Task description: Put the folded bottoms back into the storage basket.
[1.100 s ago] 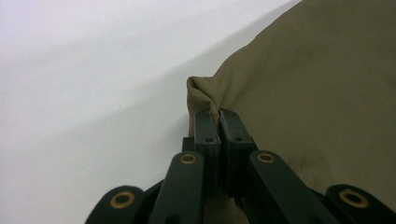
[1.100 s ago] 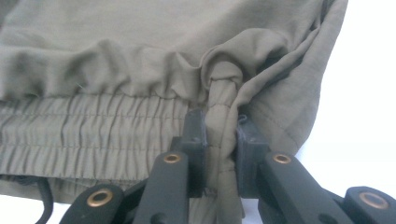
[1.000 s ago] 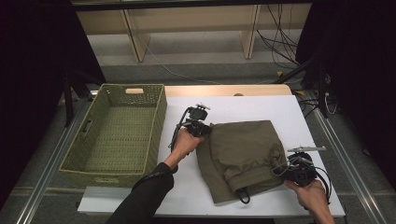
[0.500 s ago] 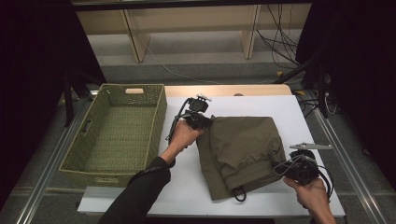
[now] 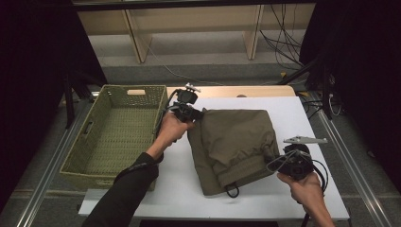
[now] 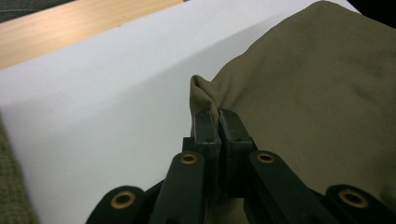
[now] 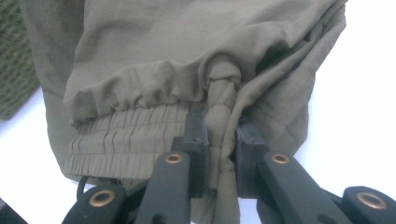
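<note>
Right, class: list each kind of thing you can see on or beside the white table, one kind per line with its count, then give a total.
Olive-green garment: 1
Green woven basket: 1
Hand-held gripper, left and right, each shut on the garment: 2
Total: 4

White rectangular tabletop (image 5: 302,113), wooden strip along far edge; folded olive-green fabric garment (image 5: 236,142) lies mid-table (elastic waistband toward near edge); green woven rectangular basket (image 5: 113,137) at left edge.

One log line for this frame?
left hand-held gripper: shut on garment corner | right hand-held gripper: shut on waistband fold | basket: beside
</note>
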